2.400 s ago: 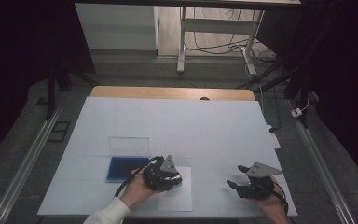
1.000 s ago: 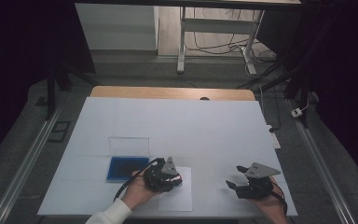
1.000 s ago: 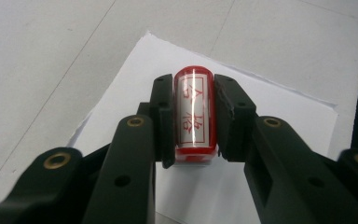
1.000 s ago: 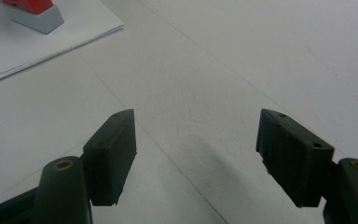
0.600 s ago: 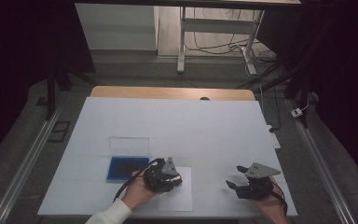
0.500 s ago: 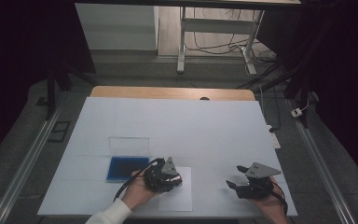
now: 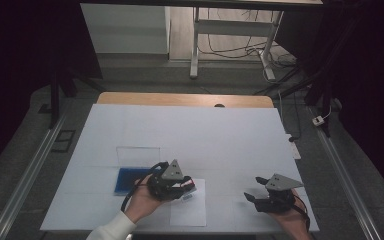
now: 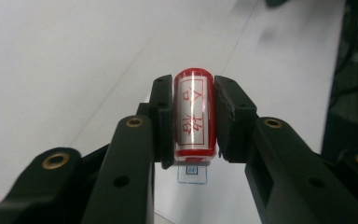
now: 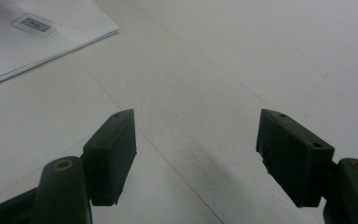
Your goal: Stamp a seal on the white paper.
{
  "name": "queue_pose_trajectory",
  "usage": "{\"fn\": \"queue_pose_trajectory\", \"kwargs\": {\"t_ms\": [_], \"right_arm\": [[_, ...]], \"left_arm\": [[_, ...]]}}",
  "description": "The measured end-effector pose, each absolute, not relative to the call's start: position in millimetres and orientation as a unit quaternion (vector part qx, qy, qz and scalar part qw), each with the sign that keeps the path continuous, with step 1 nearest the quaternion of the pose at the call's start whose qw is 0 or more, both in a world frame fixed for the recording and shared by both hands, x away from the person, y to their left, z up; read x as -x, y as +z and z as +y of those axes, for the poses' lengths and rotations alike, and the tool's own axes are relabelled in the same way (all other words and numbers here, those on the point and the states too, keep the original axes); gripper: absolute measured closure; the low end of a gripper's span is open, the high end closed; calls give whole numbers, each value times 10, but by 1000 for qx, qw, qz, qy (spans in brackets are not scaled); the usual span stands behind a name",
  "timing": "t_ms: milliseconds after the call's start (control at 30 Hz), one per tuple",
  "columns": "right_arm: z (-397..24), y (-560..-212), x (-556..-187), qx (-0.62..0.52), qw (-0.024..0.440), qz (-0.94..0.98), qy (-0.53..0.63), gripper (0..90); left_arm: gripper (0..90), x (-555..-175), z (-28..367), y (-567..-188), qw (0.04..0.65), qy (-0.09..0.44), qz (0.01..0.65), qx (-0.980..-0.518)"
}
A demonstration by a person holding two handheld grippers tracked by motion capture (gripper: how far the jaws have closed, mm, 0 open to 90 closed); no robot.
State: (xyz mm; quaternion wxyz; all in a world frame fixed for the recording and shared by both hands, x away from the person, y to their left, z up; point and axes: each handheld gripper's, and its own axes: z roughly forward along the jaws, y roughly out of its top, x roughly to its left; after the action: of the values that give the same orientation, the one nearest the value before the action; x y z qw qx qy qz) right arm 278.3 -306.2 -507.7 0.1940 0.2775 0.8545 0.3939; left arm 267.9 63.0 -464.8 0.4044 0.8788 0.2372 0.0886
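Left gripper (image 8: 193, 116) pinching red stamp (image 8: 194, 114), held above paper sheet (image 7: 189, 204) at tabletop near edge. Blue ink pad (image 7: 129, 180) just beside. Right gripper (image 9: 196, 156) spread, idle, empty. Likely stamping step; next: press stamp squarely onto sheet.

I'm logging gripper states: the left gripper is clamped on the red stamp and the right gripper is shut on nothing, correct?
Not quite. The left gripper is indeed clamped on the red stamp, but the right gripper is open: the right gripper view shows its jaws wide apart with bare table between them.
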Motion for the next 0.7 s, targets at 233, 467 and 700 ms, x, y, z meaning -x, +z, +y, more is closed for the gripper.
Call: {"fn": "queue_pose_trajectory", "kwargs": {"t_ms": [233, 467, 700], "right_arm": [[-3063, -5085, -2786, -277, 192, 856, 392, 287], [-3071, -5084, -2779, -280, 192, 854, 395, 287], [-3072, -5090, -2775, -282, 194, 854, 392, 287]], "left_arm": [[699, -2672, 743, -4547, 424, 80, 241, -869], [699, -2680, 830, -4503, 429, 77, 243, -867], [700, -2692, 905, -4476, 428, 80, 245, -866]]}}
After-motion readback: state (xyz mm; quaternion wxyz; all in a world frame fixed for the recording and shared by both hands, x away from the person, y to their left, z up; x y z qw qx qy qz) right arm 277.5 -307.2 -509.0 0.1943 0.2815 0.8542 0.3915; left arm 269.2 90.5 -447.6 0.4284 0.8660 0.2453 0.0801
